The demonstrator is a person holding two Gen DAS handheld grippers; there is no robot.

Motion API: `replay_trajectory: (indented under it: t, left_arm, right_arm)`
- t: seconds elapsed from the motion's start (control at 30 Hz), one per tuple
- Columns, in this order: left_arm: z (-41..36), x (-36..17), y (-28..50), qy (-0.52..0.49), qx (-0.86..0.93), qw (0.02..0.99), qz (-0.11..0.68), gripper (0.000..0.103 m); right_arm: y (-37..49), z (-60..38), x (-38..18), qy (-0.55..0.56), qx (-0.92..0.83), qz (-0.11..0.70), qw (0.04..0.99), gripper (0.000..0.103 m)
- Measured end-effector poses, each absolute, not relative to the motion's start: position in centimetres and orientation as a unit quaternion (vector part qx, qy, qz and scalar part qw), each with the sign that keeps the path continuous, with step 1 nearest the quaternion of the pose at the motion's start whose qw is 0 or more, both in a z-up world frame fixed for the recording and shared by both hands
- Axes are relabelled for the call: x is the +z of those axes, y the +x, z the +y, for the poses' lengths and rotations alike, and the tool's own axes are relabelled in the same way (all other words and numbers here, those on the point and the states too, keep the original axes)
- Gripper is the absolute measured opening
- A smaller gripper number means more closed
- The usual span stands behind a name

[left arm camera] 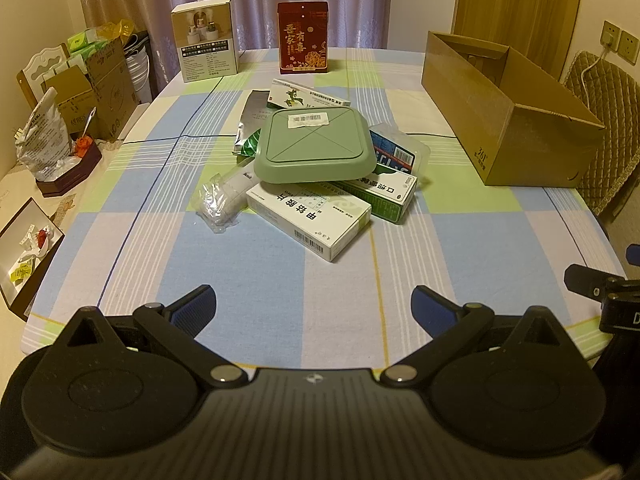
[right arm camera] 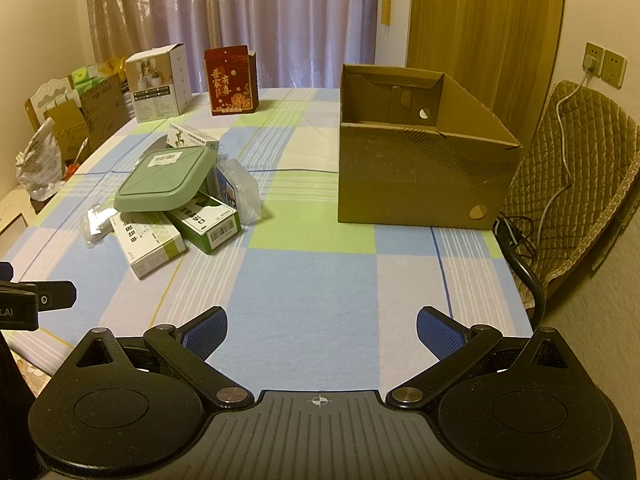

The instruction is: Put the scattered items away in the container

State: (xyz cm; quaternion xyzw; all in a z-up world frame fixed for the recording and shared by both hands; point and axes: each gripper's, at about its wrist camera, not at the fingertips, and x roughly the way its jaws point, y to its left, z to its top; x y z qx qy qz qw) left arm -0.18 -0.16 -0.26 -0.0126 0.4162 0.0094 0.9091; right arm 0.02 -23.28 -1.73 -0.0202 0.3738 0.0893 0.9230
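Blue-padded left claw (left arm camera: 314,306) and right claw (right arm camera: 322,330) hover level over the tablecloth (left arm camera: 280,280), both spread, empty.

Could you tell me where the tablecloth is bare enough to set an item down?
Free: the wide strip between both open grippers, left gripper and right gripper, and the pile; also between the green square lid and the cardboard box. Crowded: medicine boxes under and around that lid.

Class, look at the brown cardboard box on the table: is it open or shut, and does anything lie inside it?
Open: the cardboard box has no lid across its top, and the right wrist view shows bare inner walls. Its floor is hidden, so its contents cannot be told.
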Motion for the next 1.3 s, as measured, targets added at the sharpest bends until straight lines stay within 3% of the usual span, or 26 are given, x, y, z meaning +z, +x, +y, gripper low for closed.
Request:
replay_trajectory:
  t: [0.8, 1.13, 1.3]
  left_arm:
    - [0.3, 0.4, 0.1, -0.026, 0.007, 0.910, 0.414, 0.102]
    - [1.7, 1.5, 1.5, -0.047, 0.003, 0.918, 0.394, 0.102]
    - [3.3, 1.6, 3.1, -0.030, 0.007, 0.921, 0.388, 0.102]
  right_arm:
    - [0.4, -22.8, -1.1, -0.023, 0.094, 0.372, 0.923, 0.103]
    - [0.7, -21.9, 1.1, -0.038, 0.117, 0.291, 0.949, 0.103]
    - [1.5, -19.5, 1.4, -0.105, 0.126, 0.283, 0.945, 0.103]
